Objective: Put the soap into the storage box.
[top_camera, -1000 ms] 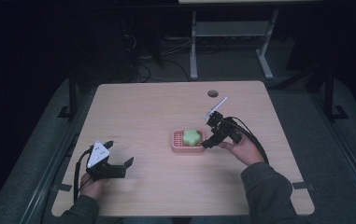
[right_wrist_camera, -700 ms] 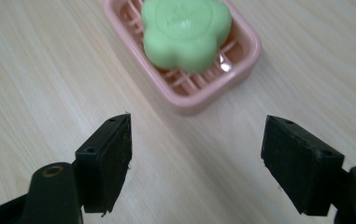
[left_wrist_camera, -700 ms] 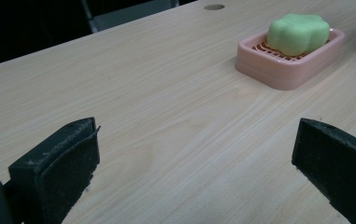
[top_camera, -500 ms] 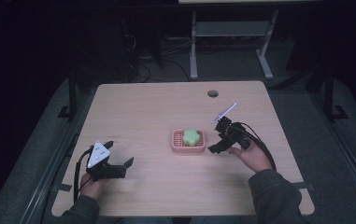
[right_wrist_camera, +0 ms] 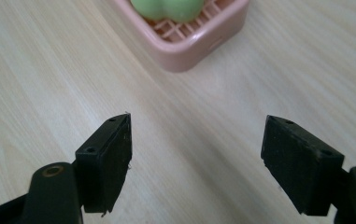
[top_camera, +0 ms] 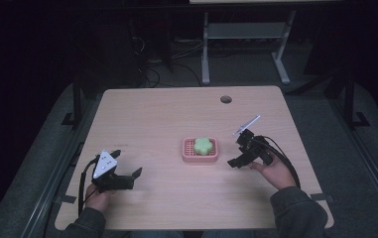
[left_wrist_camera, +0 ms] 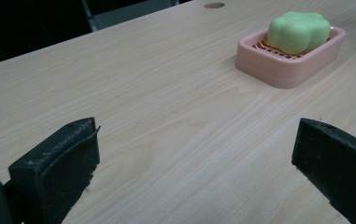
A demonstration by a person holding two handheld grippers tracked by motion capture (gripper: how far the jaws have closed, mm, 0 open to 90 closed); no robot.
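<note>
A green flower-shaped soap (top_camera: 203, 145) (left_wrist_camera: 298, 31) (right_wrist_camera: 171, 8) lies in a pink slatted soap dish (top_camera: 188, 154) (left_wrist_camera: 283, 70) (right_wrist_camera: 199, 39) in the middle of the wooden table (top_camera: 166, 119). My right gripper (top_camera: 236, 151) (right_wrist_camera: 196, 163) is held just to the right of the dish, open, its jaws empty above bare wood. Over at the table's front left, my left gripper (top_camera: 126, 162) (left_wrist_camera: 194, 172) stands open with nothing between its jaws, well away from the dish.
A round cable hole (top_camera: 225, 99) (left_wrist_camera: 214, 5) sits in the tabletop near the far edge. A metal stand (top_camera: 241, 34) and cables lie on the dark floor beyond the table. Bare wood surrounds the dish on all sides.
My right gripper has drawn back from the soap dish toward the right and nearer the person, empty and open. The soap stays in the dish. The left gripper has not moved.
</note>
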